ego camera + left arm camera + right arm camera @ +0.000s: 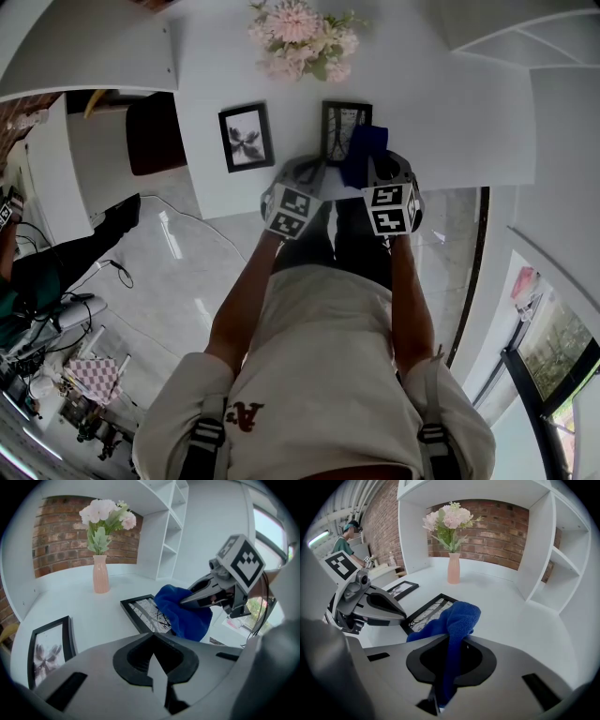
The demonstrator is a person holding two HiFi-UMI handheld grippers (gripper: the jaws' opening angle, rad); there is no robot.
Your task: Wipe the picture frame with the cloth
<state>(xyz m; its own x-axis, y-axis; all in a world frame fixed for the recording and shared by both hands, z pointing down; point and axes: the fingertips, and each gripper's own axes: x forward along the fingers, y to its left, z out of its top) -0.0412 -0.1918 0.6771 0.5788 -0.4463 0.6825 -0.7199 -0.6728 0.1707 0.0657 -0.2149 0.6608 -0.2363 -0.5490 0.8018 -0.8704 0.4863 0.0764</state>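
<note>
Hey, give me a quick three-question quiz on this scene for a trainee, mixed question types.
1. True or false: the right tool is shut on the blue cloth.
2. The cloth covers part of: A the frame nearest the tools, B the other frame, C the vase.
3. Fill in: the left tool is ____, holding nothing.
Key: 1 true; 2 A; 3 shut.

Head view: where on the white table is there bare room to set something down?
Widest bare patch: table right of the right frame, out to its edge. Another lies left of the flowers, behind the left frame. Crowded: near edge, around the cloth and right frame.
</note>
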